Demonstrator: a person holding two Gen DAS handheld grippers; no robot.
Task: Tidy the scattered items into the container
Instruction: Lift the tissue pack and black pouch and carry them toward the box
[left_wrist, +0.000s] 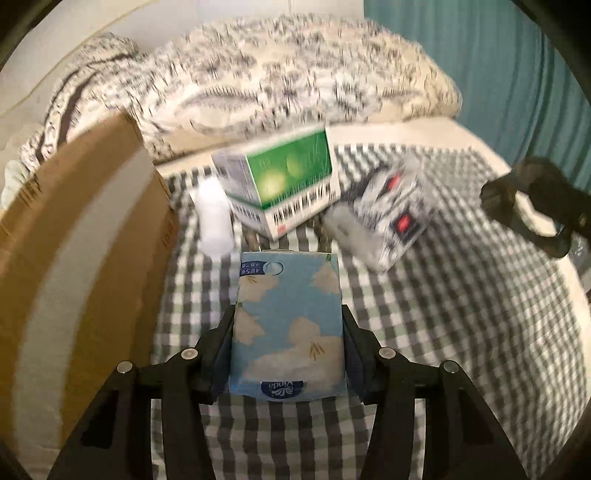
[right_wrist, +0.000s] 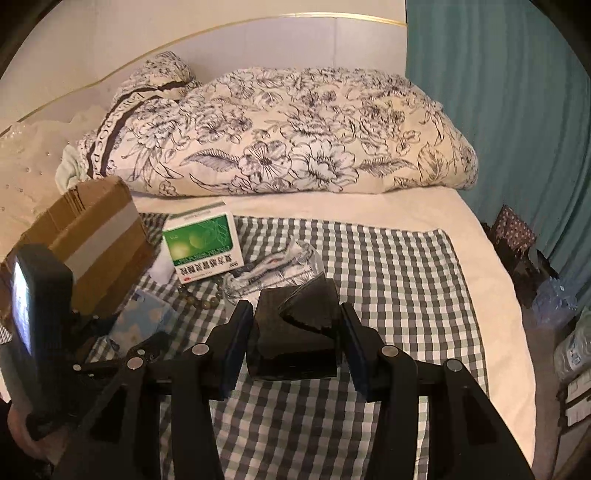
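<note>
Progress looks early to me: most of the clutter lies out on the checked cloth (right_wrist: 388, 266) over the bed, and I can't see inside the cardboard box (left_wrist: 92, 236), so whether anything has gone in yet I cannot tell. From both views only its taped outer faces show, at the left edge of the cloth. My left tool (left_wrist: 288, 350) has its pads against both sides of the blue tissue pack (left_wrist: 288, 321), which looks lifted clear of the cloth, with the box just to its left. My right tool (right_wrist: 293, 332) is clamped on a black block (right_wrist: 295, 332), held above the cloth, well right of the box. Still to collect, as I judge it: the green carton (left_wrist: 284, 184), tilted near the quilt (right_wrist: 277, 136); a small white bottle (left_wrist: 214, 218) between it and the box; a patterned packet (left_wrist: 391, 214) in clear wrap beside the carton; and a string of beads (right_wrist: 201, 299) lying on the cloth. Both loads need carrying over the box's top.
</note>
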